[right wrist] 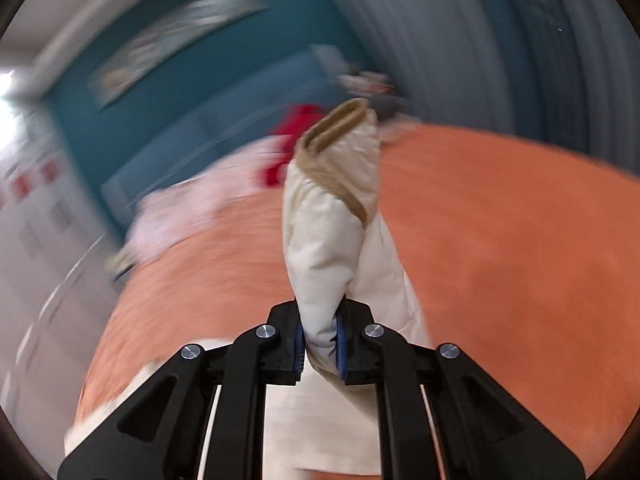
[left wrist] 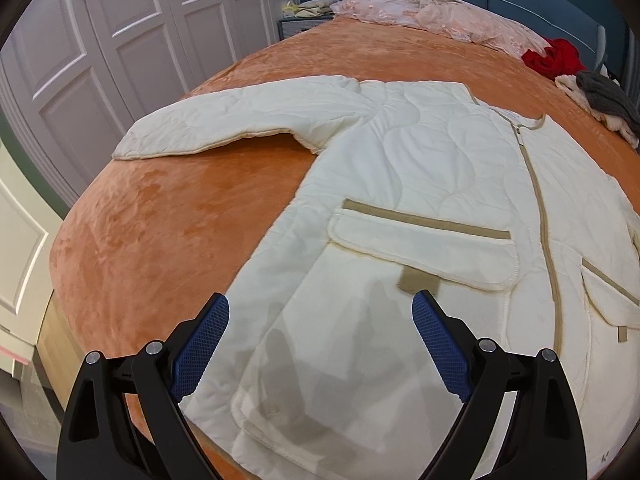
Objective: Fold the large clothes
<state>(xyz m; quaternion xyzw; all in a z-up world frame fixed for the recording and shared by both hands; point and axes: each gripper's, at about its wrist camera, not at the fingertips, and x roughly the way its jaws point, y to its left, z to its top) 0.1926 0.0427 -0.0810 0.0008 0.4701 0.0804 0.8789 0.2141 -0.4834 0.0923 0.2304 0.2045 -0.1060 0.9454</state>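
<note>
you are at a big bed with an orange blanket [left wrist: 132, 216], white closet doors [left wrist: 120, 20] behind it. the cream jacket [left wrist: 420, 168] lies flat and zipped up, one sleeve [left wrist: 240, 120] stretched out to the side so it is easy to fold. your left gripper [left wrist: 320, 344] hangs over the hem, its fingers spread wide, with nothing in it. your right gripper [right wrist: 320, 344] pinches the other sleeve [right wrist: 336, 216] tight, cuff sticking up, likely to swing it over the jacket.

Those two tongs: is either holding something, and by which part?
The right tongs pinch the cream quilted jacket's sleeve below its tan cuff. The left tongs are open, holding nothing.
</note>
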